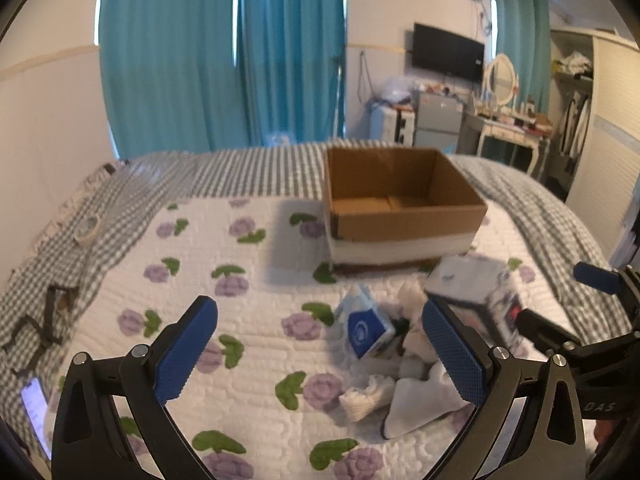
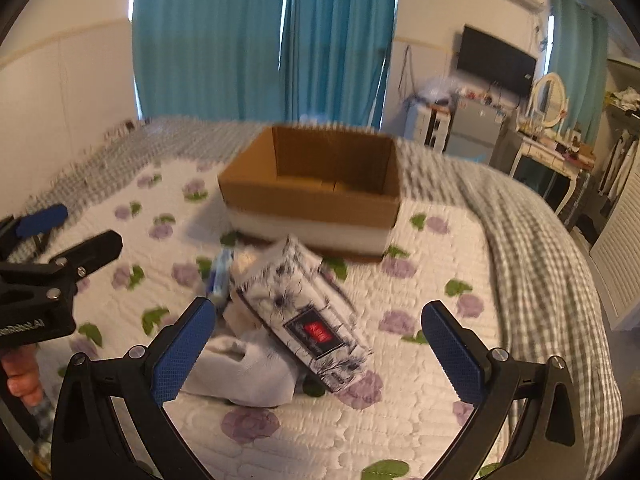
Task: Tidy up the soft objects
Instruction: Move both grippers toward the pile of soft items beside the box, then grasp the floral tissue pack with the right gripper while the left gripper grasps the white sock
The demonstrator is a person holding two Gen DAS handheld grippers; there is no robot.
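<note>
An open, empty cardboard box point(image 1: 400, 200) stands on the floral quilt point(image 1: 240, 280); it also shows in the right wrist view point(image 2: 316, 184). In front of it lies a pile: a white patterned tissue pack with a red label point(image 2: 308, 320) point(image 1: 476, 296), a small blue tissue pack point(image 1: 366, 330) point(image 2: 222, 272) and white socks point(image 1: 384, 396) point(image 2: 244, 368). My left gripper point(image 1: 320, 352) is open and empty, just before the pile. My right gripper point(image 2: 316, 354) is open, its fingers either side of the patterned pack, not touching it.
A roll of tape point(image 1: 88, 230) and a black strap point(image 1: 44, 320) lie on the checked blanket at left. A phone point(image 1: 34, 404) lies at the near left. Curtains, a television and a dressing table stand beyond the bed.
</note>
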